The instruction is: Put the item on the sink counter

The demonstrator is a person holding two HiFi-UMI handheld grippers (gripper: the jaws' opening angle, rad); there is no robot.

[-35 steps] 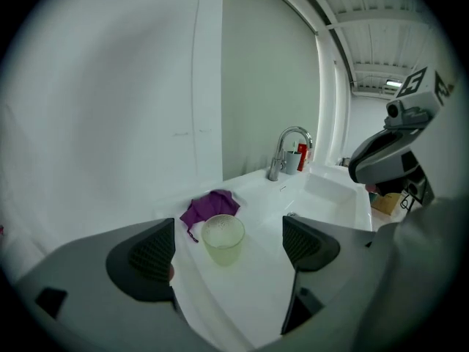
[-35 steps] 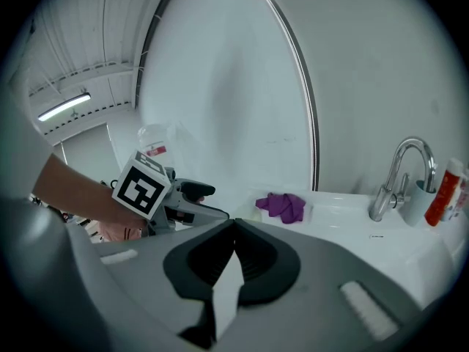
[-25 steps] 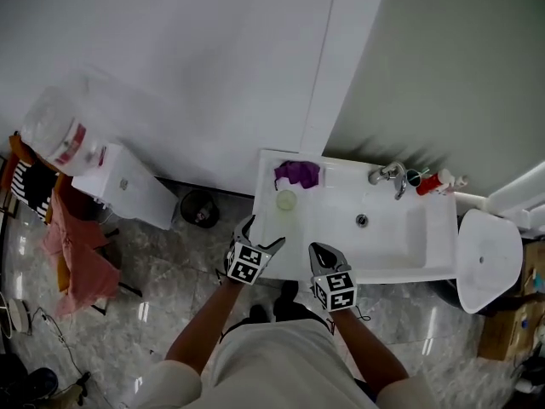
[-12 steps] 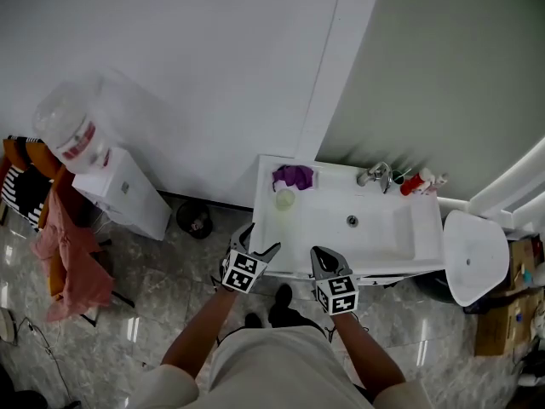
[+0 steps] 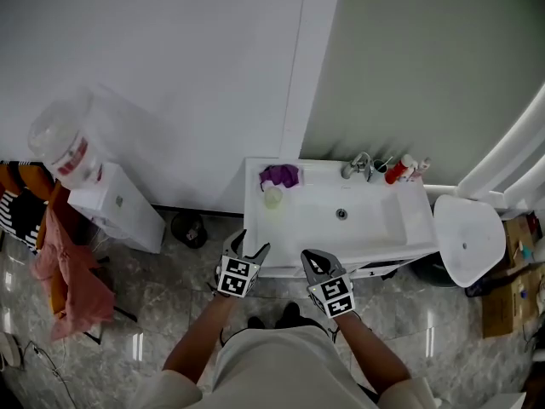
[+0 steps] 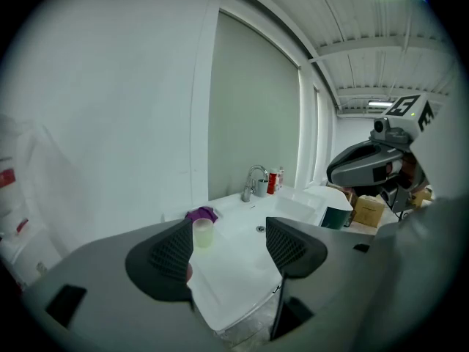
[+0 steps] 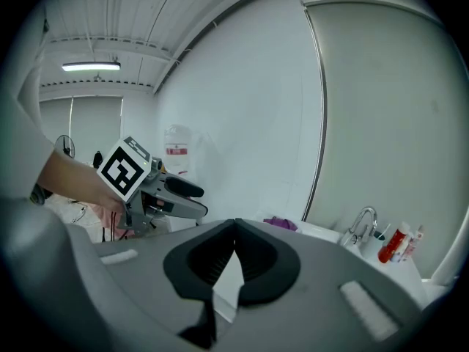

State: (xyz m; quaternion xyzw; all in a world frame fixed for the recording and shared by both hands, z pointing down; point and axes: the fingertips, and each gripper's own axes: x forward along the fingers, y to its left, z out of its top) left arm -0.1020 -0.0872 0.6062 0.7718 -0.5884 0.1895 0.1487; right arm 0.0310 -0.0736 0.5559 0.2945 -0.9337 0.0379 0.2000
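Note:
The white sink counter stands against the wall. On its left end lie a purple cloth and a pale yellow cup. Both grippers hover just in front of its near edge. My left gripper is empty, its jaws apart and closing; through them I see the cup and the cloth. My right gripper is shut with nothing between its fingers, and in the right gripper view its tips meet. It holds no item.
A faucet and a red bottle stand at the back of the basin. A water dispenser and a small bin are at the left. A white toilet lid is at the right.
The left gripper's jaws have narrowed. Both grippers have drawn back a little from the counter's front edge, and the sink has slid left in the head view.

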